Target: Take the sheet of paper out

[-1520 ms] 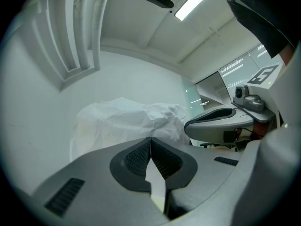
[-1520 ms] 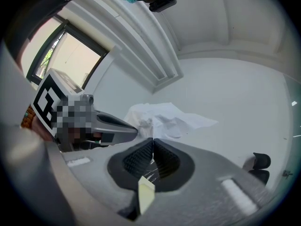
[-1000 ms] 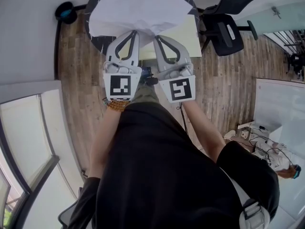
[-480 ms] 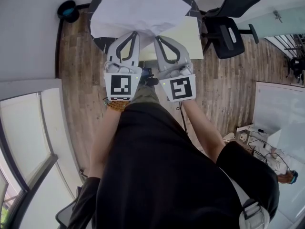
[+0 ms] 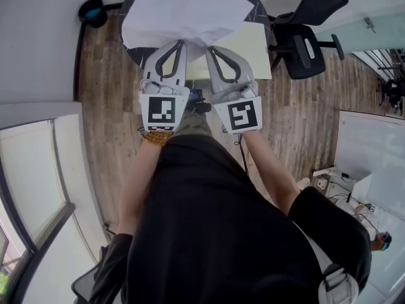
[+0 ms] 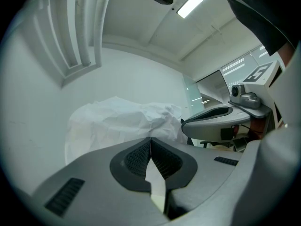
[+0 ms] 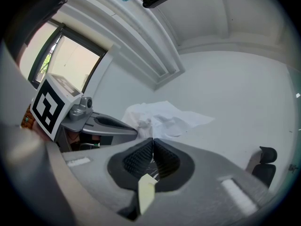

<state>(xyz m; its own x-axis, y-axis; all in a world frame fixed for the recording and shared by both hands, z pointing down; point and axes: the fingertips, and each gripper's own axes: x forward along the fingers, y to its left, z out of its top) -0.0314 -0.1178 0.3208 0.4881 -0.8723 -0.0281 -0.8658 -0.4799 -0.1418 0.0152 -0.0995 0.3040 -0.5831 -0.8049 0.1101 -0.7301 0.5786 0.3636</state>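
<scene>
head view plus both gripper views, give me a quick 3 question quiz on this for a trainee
1. True or false: the left gripper has its jaws shut on the sheet of paper.
2. Pick one. The sheet looks: A flat and smooth; B crumpled; C rolled into a tube.
3. Short answer: how many grippers grip the sheet over the round table?

Key
1. True.
2. B.
3. Two: the right gripper is shut on the same near edge, beside the left one.
</scene>
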